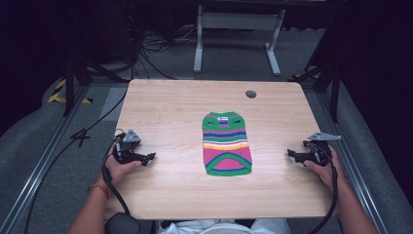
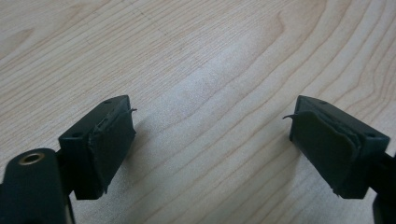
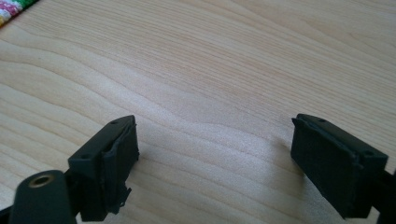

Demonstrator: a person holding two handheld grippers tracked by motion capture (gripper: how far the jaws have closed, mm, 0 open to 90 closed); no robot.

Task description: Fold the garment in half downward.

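Striped sweater (image 1: 227,144) lies flat mid-table between left claw (image 1: 150,157) and right claw (image 1: 290,153); both released, empty.

Person's forearms (image 1: 92,209) are cut off by bottom edge of high view; body is seen only as a white sliver at bottom centre. The label (image 1: 223,118) on the striped knit garment (image 1: 227,144) is too small to be read. In right gripper view, garment is cropped to a corner at upper left (image 3: 14,8). Table (image 1: 165,122) front edge is partly hidden by arms. Upper corners of high view are lost in dark; nothing can be made out there.
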